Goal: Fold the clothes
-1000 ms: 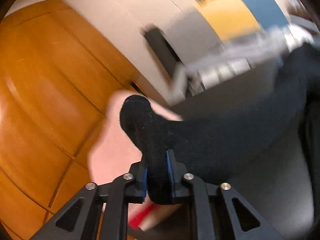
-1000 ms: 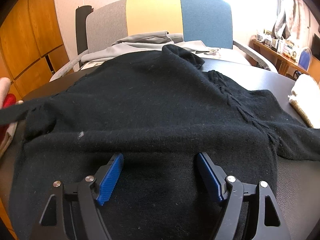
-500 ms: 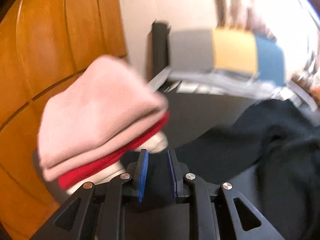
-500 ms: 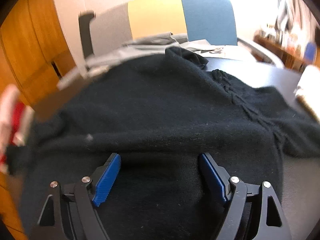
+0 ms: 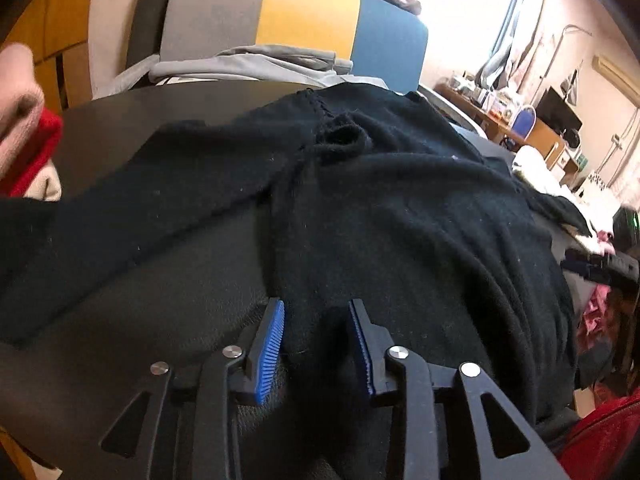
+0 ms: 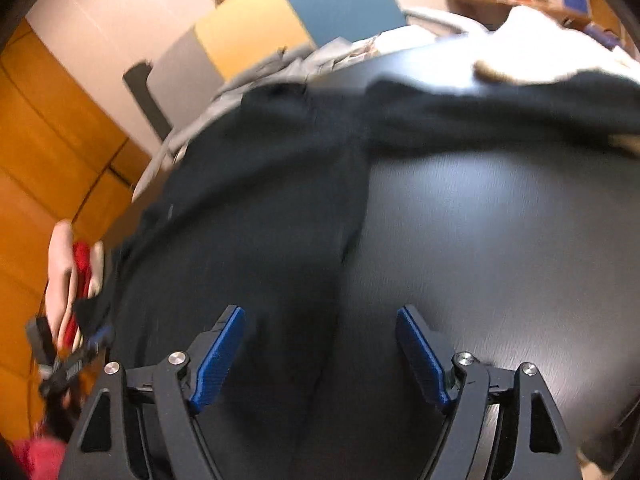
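A black knit sweater [image 5: 400, 208] lies spread on the dark round table [image 5: 168, 100], one sleeve [image 5: 120, 208] stretched out to the left. My left gripper [image 5: 316, 332] is open, its blue pads either side of the sweater's near left edge, holding nothing. In the right wrist view the sweater [image 6: 248, 216] covers the left half of the table [image 6: 500, 240]. My right gripper [image 6: 320, 344] is wide open over the sweater's right edge; the view is blurred. The left gripper [image 6: 68, 360] shows at the far left there.
A folded stack of pink, red and cream clothes [image 5: 24, 120] sits at the table's left edge. A grey, yellow and blue chair [image 5: 296, 24] with grey clothes [image 5: 248, 66] stands behind. A cream garment [image 6: 540, 52] lies at the far right. Wooden cabinets [image 6: 48, 128] stand left.
My left gripper has let go of the black sleeve and swung right, to the sweater's near edge. My right gripper has moved right, to the sweater's right edge, still open.
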Tool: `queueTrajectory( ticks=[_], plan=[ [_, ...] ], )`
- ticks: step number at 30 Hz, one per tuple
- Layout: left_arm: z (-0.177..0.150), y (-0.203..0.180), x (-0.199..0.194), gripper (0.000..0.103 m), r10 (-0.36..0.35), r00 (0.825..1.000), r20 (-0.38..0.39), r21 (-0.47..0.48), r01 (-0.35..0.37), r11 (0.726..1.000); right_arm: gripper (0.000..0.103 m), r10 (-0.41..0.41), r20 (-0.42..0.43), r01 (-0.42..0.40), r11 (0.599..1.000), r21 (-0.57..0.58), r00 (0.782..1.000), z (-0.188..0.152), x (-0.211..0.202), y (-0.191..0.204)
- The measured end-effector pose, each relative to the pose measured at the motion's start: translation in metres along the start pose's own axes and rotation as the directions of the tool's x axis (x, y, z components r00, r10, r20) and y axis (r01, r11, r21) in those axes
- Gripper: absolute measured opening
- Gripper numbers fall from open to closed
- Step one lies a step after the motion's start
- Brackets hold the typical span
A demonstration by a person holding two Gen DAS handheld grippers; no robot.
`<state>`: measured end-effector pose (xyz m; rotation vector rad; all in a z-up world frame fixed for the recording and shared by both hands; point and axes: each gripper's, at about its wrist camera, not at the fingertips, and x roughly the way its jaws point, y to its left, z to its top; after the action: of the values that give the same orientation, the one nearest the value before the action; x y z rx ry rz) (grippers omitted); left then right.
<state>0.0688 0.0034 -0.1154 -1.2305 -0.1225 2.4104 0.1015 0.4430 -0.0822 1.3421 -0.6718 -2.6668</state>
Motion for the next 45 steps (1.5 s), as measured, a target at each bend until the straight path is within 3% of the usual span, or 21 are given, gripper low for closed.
queueTrajectory(
  ticks=[6,7,8,10,11,12,15,20,23,27,29,30,32,35,38,40,43,45],
  plan=[
    [0.001,0.004,0.001,0.038,-0.176,0.984,0.036,-0.168,0.179,0.969,0.079,0.026,-0.047,-0.034,0.983,-0.181,0.999,-0.038,0.005,0.056],
    [-0.002,0.006,-0.002,0.034,-0.193,0.98,0.043,-0.192,0.198,0.961,0.075,0.005,-0.04,-0.014,0.971,-0.238,0.999,-0.046,0.007,0.068],
    [0.002,0.005,0.005,0.019,-0.219,0.975,0.027,-0.202,0.22,0.954,0.067,-0.045,-0.024,0.036,0.956,-0.292,0.999,-0.052,0.01,0.077],
    [0.012,0.0,0.017,0.005,-0.262,0.965,-0.023,-0.194,0.253,0.948,0.025,-0.106,-0.001,0.098,0.926,-0.364,0.994,-0.06,0.012,0.089],
    [0.012,-0.004,0.015,0.006,-0.272,0.961,-0.048,-0.172,0.26,0.95,0.014,-0.118,0.003,0.11,0.917,-0.383,0.993,-0.061,0.012,0.091],
    [0.012,-0.011,0.011,0.006,-0.277,0.958,-0.07,-0.128,0.267,0.955,0.012,-0.13,0.007,0.121,0.908,-0.401,0.992,-0.062,0.011,0.093],
    [0.011,-0.034,-0.005,0.006,-0.275,0.953,-0.124,0.016,0.279,0.96,0.011,-0.209,0.046,0.211,0.905,-0.37,0.977,-0.049,-0.01,0.073],
    [-0.004,-0.051,-0.003,0.006,-0.257,0.931,-0.26,0.095,0.29,0.952,0.011,-0.279,0.062,0.284,0.906,-0.315,0.958,-0.041,-0.049,0.041],
    [-0.016,-0.058,-0.001,0.006,-0.257,0.919,-0.298,0.12,0.303,0.945,0.011,-0.315,0.013,0.305,0.905,-0.297,0.949,-0.045,-0.048,0.021],
    [-0.014,-0.053,-0.01,0.007,-0.263,0.909,-0.323,0.117,0.314,0.942,0.012,-0.287,-0.021,0.267,0.914,-0.305,0.958,-0.044,-0.047,0.016],
    [-0.012,-0.051,-0.017,0.007,-0.251,0.907,-0.339,0.15,0.315,0.937,0.019,-0.273,-0.038,0.249,0.918,-0.308,0.961,-0.043,-0.047,0.014],
    [-0.01,-0.049,-0.024,0.007,-0.241,0.91,-0.336,0.176,0.312,0.933,0.024,-0.266,-0.046,0.239,0.92,-0.309,0.963,-0.043,-0.047,0.013],
    [0.006,-0.037,-0.039,0.007,-0.212,0.936,-0.282,0.206,0.275,0.939,0.032,-0.266,-0.038,0.24,0.918,-0.316,0.963,-0.04,-0.053,0.012],
    [0.044,-0.024,-0.046,0.011,-0.17,0.977,-0.13,0.208,0.194,0.959,0.032,-0.244,0.119,0.268,0.925,-0.27,0.962,-0.01,-0.071,0.016],
    [0.089,-0.04,-0.024,0.017,-0.137,0.991,0.009,0.257,0.13,0.958,0.033,-0.165,0.231,0.215,0.953,-0.212,0.959,0.023,-0.069,0.021],
    [0.112,-0.06,0.011,0.017,-0.112,0.993,0.03,0.286,0.099,0.953,0.033,-0.131,0.226,0.18,0.961,-0.212,0.965,0.043,-0.042,0.032],
    [0.135,-0.082,0.07,0.017,-0.081,0.997,0.002,0.306,0.077,0.949,0.032,-0.106,0.169,0.149,0.954,-0.262,0.98,0.067,0.013,0.055],
    [0.142,-0.087,0.107,0.017,-0.011,0.999,-0.031,0.292,0.019,0.956,0.032,-0.153,0.131,0.188,0.928,-0.321,0.98,0.077,0.047,0.065]
  ],
)
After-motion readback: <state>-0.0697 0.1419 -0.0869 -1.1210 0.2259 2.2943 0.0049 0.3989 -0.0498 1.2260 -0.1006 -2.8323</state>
